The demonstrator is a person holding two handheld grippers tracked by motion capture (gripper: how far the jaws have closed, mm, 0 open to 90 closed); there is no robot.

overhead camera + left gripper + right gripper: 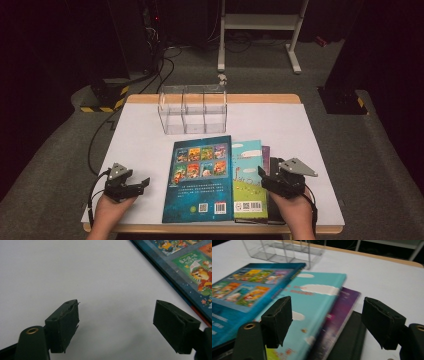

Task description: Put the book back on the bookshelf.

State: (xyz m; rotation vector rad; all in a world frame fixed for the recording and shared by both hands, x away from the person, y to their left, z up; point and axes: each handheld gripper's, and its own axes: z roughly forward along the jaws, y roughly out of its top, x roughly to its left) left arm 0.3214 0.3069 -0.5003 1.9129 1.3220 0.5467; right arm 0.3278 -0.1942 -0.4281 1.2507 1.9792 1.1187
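Note:
A stack of books lies fanned out on the white table (140, 145). On top is a dark blue book (200, 190) with picture tiles, then a light blue one (248, 175), a purple one (266, 152) and a black one (274, 165) at the bottom. My left gripper (142, 184) rests open at the front left, over bare table (75, 272), with the dark blue book's edge (180, 272) to its right. My right gripper (261, 176) is open above the stack's right side; between its jaws I see the light blue book (317, 300), the purple book (342, 310) and the black book (352, 340).
A clear plastic organizer (193, 108) with three compartments stands at the back middle of the table and also appears far off as the clear organizer (284, 250). Beyond the table are a white frame stand (260, 25) and cables on the floor.

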